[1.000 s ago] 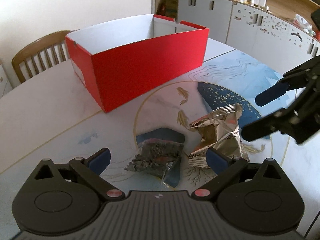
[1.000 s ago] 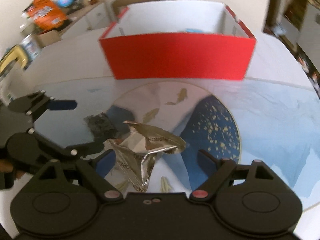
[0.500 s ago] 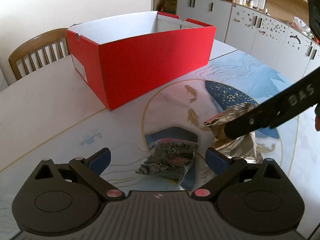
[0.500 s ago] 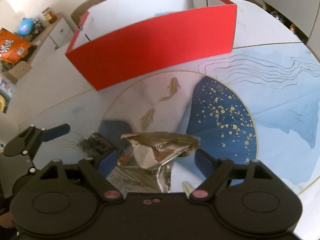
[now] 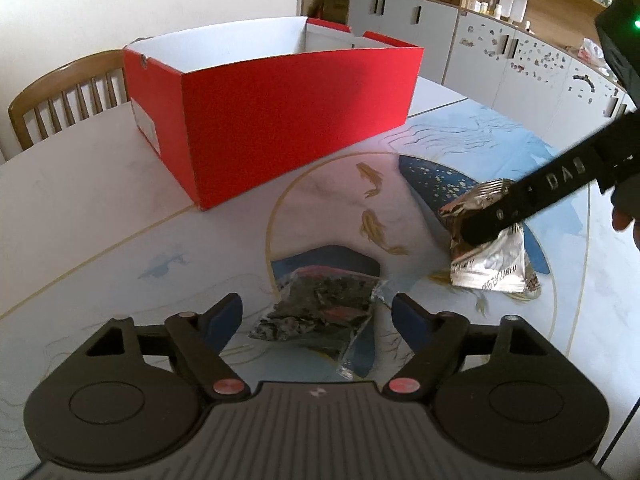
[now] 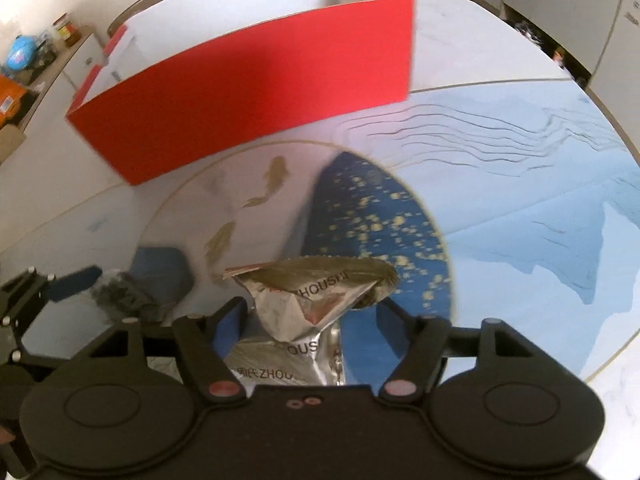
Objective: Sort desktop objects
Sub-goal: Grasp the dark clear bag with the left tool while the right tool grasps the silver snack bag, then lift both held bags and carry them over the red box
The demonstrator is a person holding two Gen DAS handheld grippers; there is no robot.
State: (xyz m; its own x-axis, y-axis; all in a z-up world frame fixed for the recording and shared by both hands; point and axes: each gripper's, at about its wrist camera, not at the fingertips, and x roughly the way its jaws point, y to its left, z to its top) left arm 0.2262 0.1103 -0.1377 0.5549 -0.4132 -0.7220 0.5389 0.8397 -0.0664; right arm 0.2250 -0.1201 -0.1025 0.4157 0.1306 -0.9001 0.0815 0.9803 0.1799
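While closing, both pairs of jaws straddle their targets without yet pinching. Left gripper (image 5: 316,316): blue pads partly spread, on either side of the clear packet of dark dried bits (image 5: 320,312), which lies flat on the printed table mat (image 5: 224,264) with gaps visible on both sides. Right gripper (image 6: 310,320): narrowed further around the crumpled silver foil snack bag (image 6: 316,300), pads close beside the foil, firm contact not confirmable; from the left wrist view, only one black finger (image 5: 516,204) visible across the bag's top. Farther off, towards the left: the open red shoebox (image 5: 288,120), white inside, contents mostly hidden from here. Judged progress: early in this pair of picks. Neither item grasped or lifted; closing, lifting, carrying to the shoebox and releasing all remain. Nothing else loose visible on the mat.
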